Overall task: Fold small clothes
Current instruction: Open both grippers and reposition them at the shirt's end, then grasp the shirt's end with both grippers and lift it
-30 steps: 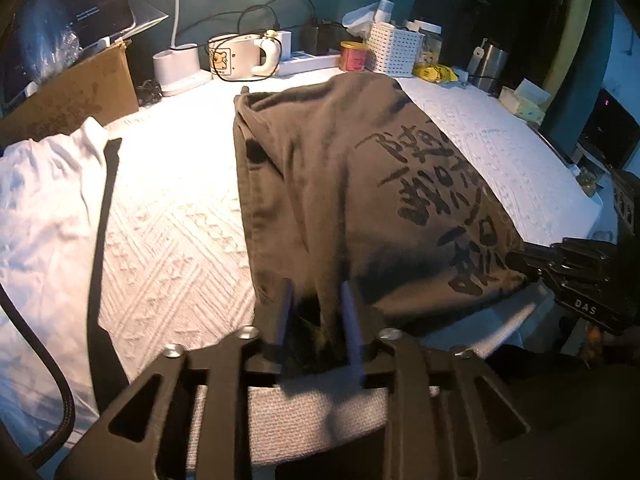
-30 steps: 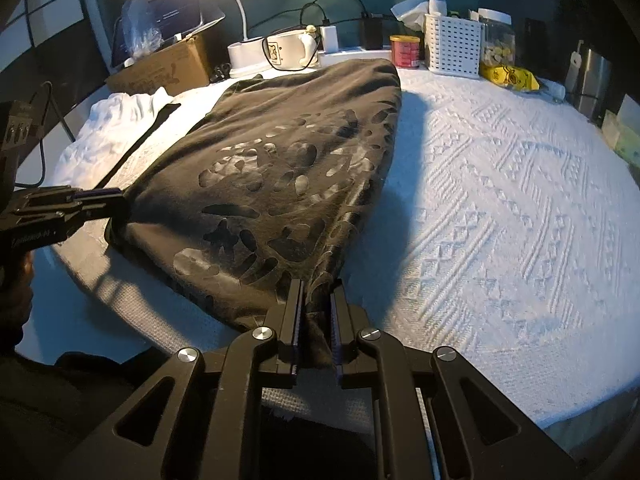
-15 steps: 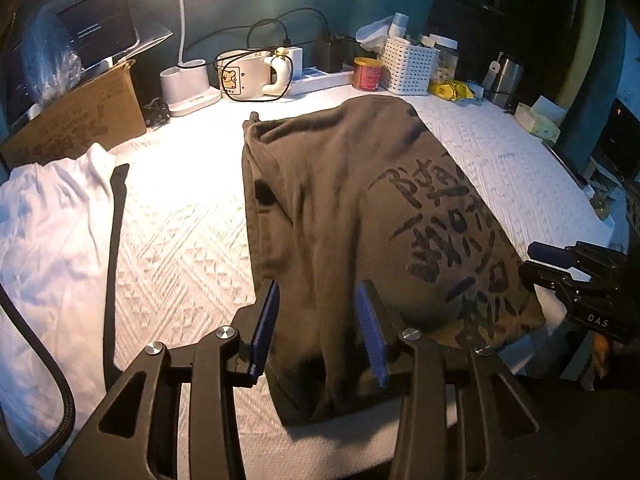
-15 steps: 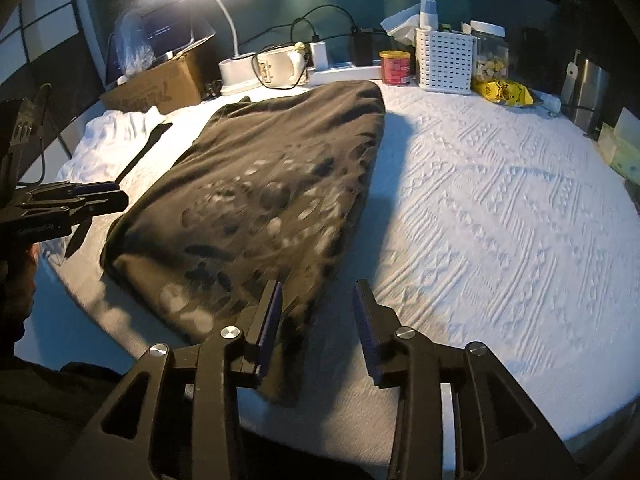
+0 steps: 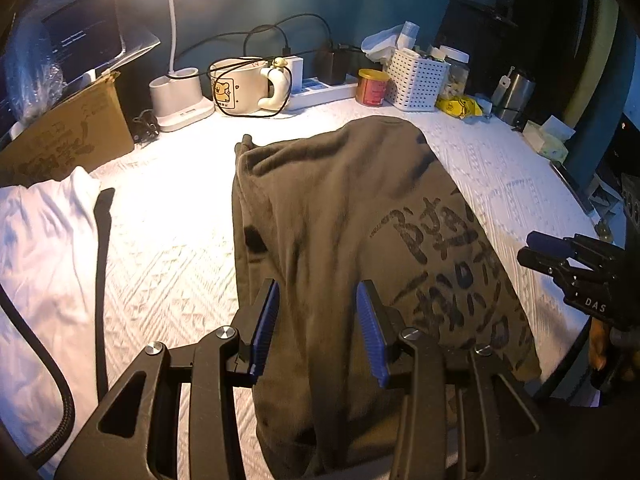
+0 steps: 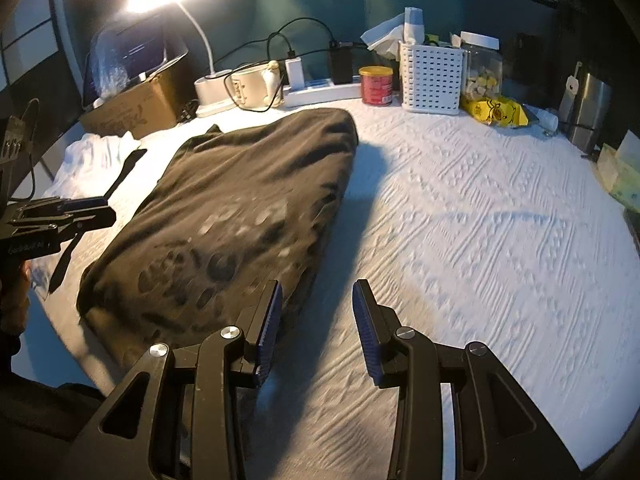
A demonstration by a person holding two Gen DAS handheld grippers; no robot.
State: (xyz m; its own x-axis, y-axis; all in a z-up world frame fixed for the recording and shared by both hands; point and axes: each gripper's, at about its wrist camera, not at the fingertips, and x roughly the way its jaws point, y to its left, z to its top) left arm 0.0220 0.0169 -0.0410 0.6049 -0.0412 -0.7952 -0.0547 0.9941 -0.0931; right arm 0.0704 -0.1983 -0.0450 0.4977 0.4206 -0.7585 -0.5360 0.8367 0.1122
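Note:
A dark olive shirt (image 5: 344, 216) with black printed lettering lies folded lengthwise on the white textured cloth (image 5: 168, 248); it also shows in the right wrist view (image 6: 240, 216). My left gripper (image 5: 318, 300) is open and empty, held above the shirt's near end. My right gripper (image 6: 316, 304) is open and empty, above the cloth just right of the shirt's near right edge. Each gripper shows in the other's view: the right one (image 5: 560, 252) and the left one (image 6: 84, 210).
A white garment (image 5: 36, 248) with a black strap (image 5: 102, 264) lies left. Along the back stand a cardboard box (image 5: 68, 132), lamp base (image 5: 180, 96), mug (image 5: 240, 88), power strip (image 5: 320, 88), red can (image 5: 372, 88), white basket (image 5: 416, 80) and steel cup (image 5: 514, 96).
Both grippers let go of the shirt's near edge, opened and lifted back. The shirt dropped flat onto the cloth.

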